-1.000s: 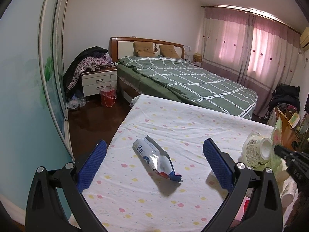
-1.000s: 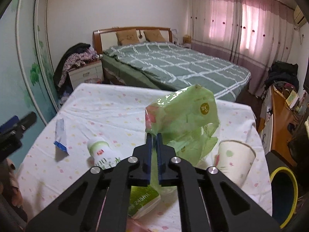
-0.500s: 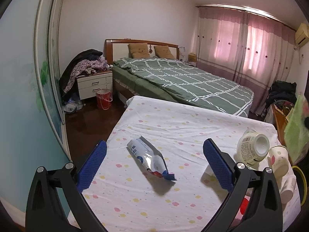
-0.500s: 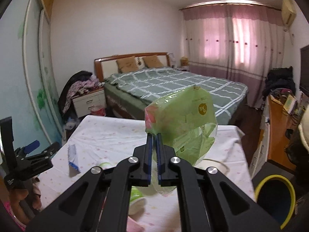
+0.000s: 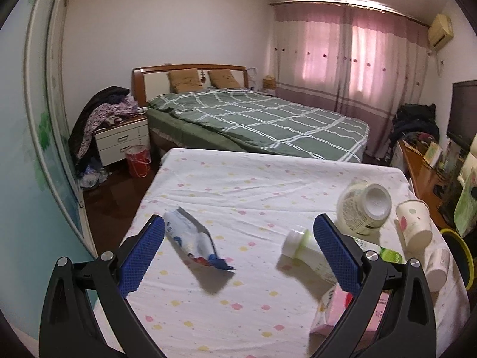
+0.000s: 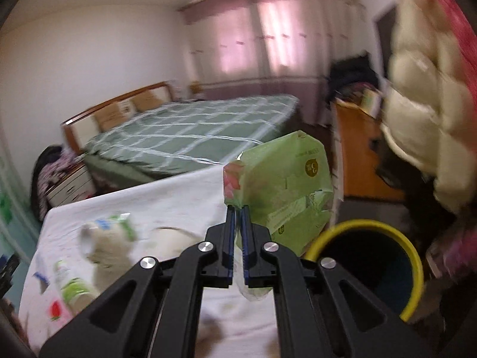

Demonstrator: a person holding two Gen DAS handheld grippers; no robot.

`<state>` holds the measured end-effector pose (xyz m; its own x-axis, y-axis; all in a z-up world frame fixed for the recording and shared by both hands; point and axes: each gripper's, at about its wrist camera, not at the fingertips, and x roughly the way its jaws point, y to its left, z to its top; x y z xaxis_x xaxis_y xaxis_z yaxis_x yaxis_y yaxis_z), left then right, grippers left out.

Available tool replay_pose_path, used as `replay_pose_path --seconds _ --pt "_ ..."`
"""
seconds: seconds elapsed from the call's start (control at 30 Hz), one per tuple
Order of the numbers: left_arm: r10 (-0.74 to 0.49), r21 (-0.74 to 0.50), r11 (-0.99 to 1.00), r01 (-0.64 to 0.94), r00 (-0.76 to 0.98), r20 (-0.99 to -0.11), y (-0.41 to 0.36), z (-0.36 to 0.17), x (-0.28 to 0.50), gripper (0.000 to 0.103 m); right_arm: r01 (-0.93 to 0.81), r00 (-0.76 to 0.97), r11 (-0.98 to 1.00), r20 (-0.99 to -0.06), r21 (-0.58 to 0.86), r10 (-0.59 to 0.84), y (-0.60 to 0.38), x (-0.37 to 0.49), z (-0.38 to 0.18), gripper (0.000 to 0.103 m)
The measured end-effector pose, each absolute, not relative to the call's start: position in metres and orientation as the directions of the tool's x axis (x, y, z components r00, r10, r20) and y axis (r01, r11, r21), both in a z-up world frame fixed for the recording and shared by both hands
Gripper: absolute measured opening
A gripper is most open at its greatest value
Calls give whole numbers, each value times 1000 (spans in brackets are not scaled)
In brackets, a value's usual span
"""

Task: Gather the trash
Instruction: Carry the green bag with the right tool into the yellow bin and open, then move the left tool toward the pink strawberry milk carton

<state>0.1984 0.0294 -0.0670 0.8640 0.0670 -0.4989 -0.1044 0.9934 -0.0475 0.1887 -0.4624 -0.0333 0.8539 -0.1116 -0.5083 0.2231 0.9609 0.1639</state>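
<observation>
In the left wrist view, the left gripper (image 5: 238,238) hangs over the table (image 5: 244,185) with its blue fingers (image 5: 142,250) spread wide and nothing between them. A crumpled wrapper (image 5: 193,240) lies on the table cloth just inside the left finger, not touching it. A small bottle (image 5: 307,249) with a white cap lies on its side on the table, partly behind the right finger. Beyond it a white jar (image 5: 362,210) lies tipped with its bottom toward the camera, and a paper cup (image 5: 414,223) lies near the table's right edge, just beside the jar. A pink pack (image 5: 334,310) sits at the table's near right corner, partly hidden by the gripper. The bin (image 5: 465,250) shows as a yellow rim past the table's right edge. Behind the table stands a bed (image 5: 256,119).

In the right wrist view, which is blurred, the right gripper (image 6: 237,223) has its fingers pressed almost together on the lower left edge of a green bag (image 6: 280,191). The bag stands up from the fingers, off the table (image 6: 167,205), over its right edge and just left of the bin (image 6: 411,253). The bin's yellow rim sits right of the table, its dark mouth open. The bottle (image 6: 71,286), jar (image 6: 107,247) and wrapper (image 6: 40,271) smear across the table's left part.
</observation>
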Motion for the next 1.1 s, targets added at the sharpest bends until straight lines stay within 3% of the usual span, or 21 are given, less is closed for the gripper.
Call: replay_pose_path --seconds 0.3,0.43,0.53,0.67,1.1 --pt "9 -21 1000 -23 858 -514 6 -73 200 98 475 744 852 -619 222 -253 -536 193 -82 9" --pt "-16 -10 1000 12 851 -524 -5 -77 200 98 529 706 816 -653 230 -274 -554 195 -96 16" --pt "-29 -4 1000 31 848 -530 -11 -78 199 98 563 680 796 -671 222 -294 -565 196 -104 30" --pt "-47 0 998 56 843 -536 -19 -79 198 98 589 663 780 -678 212 -317 -572 196 -109 39" --pt "-96 17 992 128 819 -566 -53 -77 178 98 552 691 799 -668 239 -278 -567 195 -106 42"
